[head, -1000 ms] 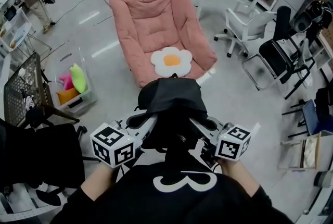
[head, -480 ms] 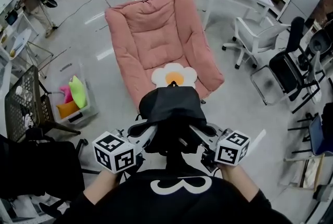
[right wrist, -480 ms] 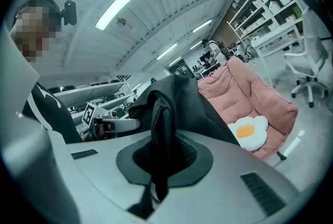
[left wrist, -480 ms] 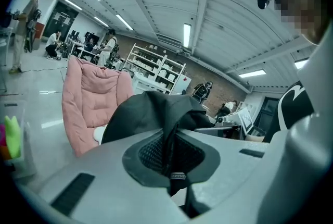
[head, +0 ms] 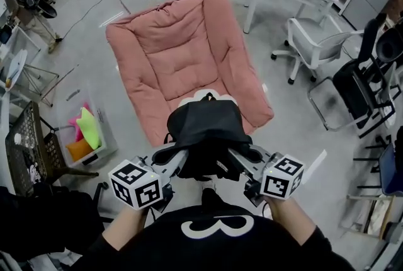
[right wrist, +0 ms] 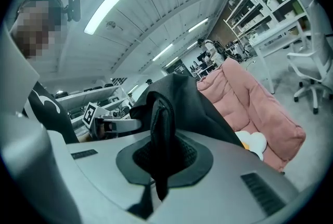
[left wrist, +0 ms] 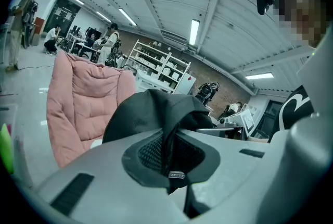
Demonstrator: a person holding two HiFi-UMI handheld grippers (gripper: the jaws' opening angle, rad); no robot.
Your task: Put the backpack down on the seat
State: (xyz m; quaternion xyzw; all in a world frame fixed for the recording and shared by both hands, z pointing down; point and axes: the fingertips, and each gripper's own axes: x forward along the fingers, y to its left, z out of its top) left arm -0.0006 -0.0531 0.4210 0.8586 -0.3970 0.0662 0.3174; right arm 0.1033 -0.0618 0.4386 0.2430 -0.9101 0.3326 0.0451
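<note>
While the black backpack [head: 205, 126] hangs in the air in front of me, over the near edge of the pink lounge chair [head: 179, 49], it sags and folds on itself. I judge it soft, floppy and not very full. It should be light enough to carry, but likely to slump or roll once it touches the cushion. The shoulder straps look like the right place to hold it, since the fabric body gives nothing firm to pinch and a strap in each tong keeps the bag level.

My left gripper [left wrist: 174, 168] is clamped nearly tight, with a padded mesh strap [left wrist: 167, 150] pinched between its jaws. My right gripper [right wrist: 155, 168] is closed just as narrowly on the other strap [right wrist: 158, 129], which stands up out of the jaws. Both tongs carry the bag's weight between them. A white flower-shaped cushion [right wrist: 253, 142] lies on the seat under the bag, so I would set the backpack down gently there.
</note>
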